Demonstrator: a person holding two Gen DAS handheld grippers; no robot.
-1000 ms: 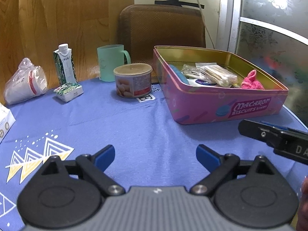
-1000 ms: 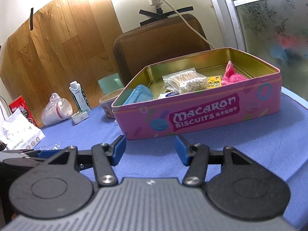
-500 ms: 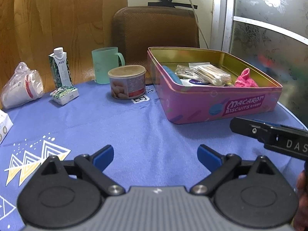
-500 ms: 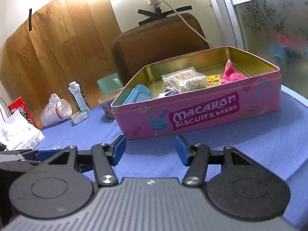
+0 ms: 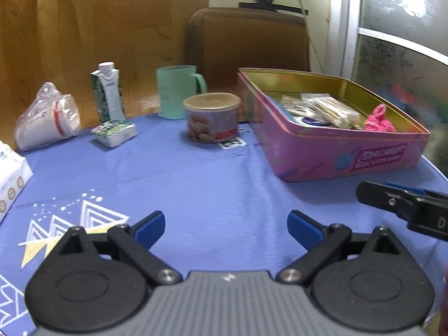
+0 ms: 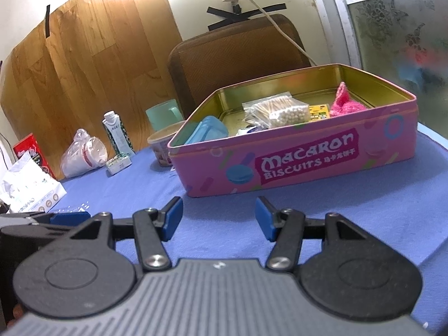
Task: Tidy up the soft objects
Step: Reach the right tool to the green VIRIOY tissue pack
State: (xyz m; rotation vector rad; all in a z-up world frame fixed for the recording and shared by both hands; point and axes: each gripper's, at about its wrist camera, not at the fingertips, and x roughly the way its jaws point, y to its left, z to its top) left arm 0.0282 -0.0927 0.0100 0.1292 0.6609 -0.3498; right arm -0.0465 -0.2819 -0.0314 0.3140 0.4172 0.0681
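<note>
A pink "Macaron Biscuits" tin (image 5: 347, 154) (image 6: 294, 162) stands open on the blue tablecloth. Inside it lie a fluffy pink cloth (image 5: 379, 119) (image 6: 345, 103), a clear bag of cotton swabs (image 6: 275, 109) (image 5: 333, 109), a blue plastic lid (image 6: 208, 130) and small packets. My left gripper (image 5: 226, 228) hovers open over bare cloth, well short of the tin, nothing between its fingers. My right gripper (image 6: 218, 218) is open too, just in front of the tin's near wall. Its finger shows at the right edge of the left wrist view (image 5: 403, 204).
Behind the tin stand a round snack can (image 5: 211, 116), a teal mug (image 5: 177, 91), a small carton (image 5: 107, 91), a tissue pack (image 5: 114, 133) and bagged paper cups (image 5: 46, 121). A white tissue box (image 6: 30, 190) lies at the left. A brown chair back (image 5: 247, 39) rises behind the table.
The left wrist view has drifted slightly, so the tin and can sit a little lower and farther right. The right gripper has kept still. Both grippers stay open.
</note>
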